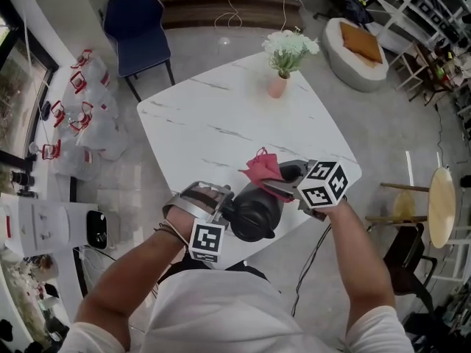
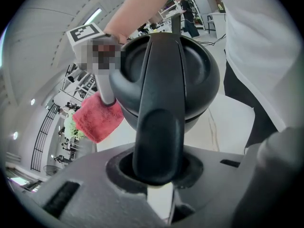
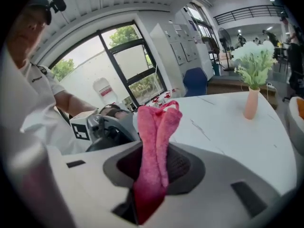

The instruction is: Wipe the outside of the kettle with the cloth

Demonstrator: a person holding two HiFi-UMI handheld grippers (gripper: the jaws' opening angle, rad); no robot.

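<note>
Left gripper clamps the kettle by its handle; right gripper pinches the cloth, masking the kettle's far right edge.

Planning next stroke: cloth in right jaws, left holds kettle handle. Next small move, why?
Probably lower the right gripper so the cloth presses the kettle: the cloth pokes up beside its body, and the left gripper grips its handle.

Kettle: handle between left tongs, over tabletop near edge.
Cloth: in right tongs, just beyond kettle.
Vase: on tabletop, well beyond both tongs.
Chair: behind tabletop, far left.
</note>
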